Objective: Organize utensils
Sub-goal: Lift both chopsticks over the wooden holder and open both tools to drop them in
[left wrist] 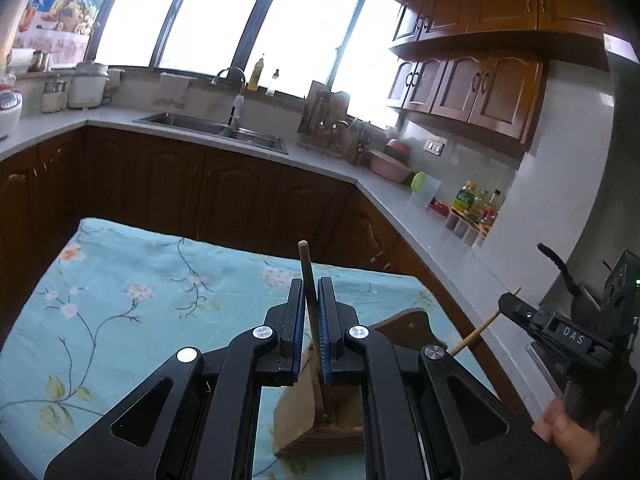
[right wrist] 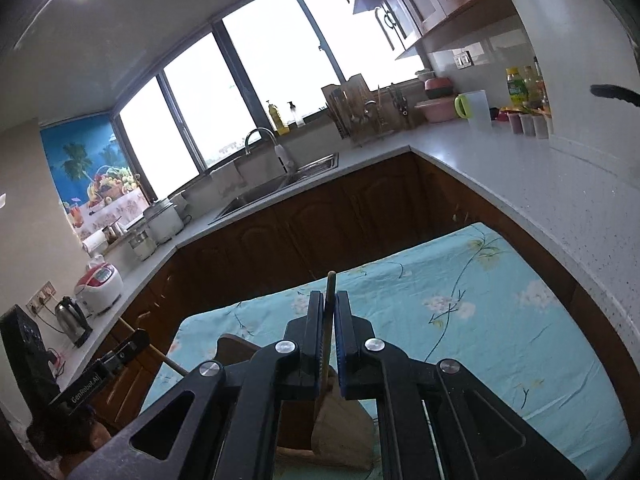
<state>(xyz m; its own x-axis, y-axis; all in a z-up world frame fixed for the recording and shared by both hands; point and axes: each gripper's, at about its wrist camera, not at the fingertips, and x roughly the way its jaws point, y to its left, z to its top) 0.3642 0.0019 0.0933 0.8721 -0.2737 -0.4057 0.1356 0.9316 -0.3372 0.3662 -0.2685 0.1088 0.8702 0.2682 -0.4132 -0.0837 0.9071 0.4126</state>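
Observation:
In the left wrist view my left gripper (left wrist: pixel 310 285) is shut on a thin wooden utensil handle (left wrist: pixel 304 260) that stands up between the blue pads. Its lower end meets a tan wooden wedge (left wrist: pixel 304 404) above the brown wooden board (left wrist: pixel 408 320). At the right, my right gripper (left wrist: pixel 510 300) pinches a pale stick (left wrist: pixel 474 338). In the right wrist view the right gripper (right wrist: pixel 329 297) is shut on a thin wooden handle (right wrist: pixel 331 280) running down to a tan wedge (right wrist: pixel 340 428). The left gripper (right wrist: pixel 138 338) shows at the left with its stick (right wrist: pixel 170 362).
A blue floral cloth (left wrist: pixel 120 300) covers the table under both grippers. Dark cabinets and a grey L-shaped counter (left wrist: pixel 380 188) lie beyond, with a sink (left wrist: pixel 224 130), a utensil rack (left wrist: pixel 328 120), bowls and bottles (left wrist: pixel 472 200). A person's hand (left wrist: pixel 568 432) grips the right tool.

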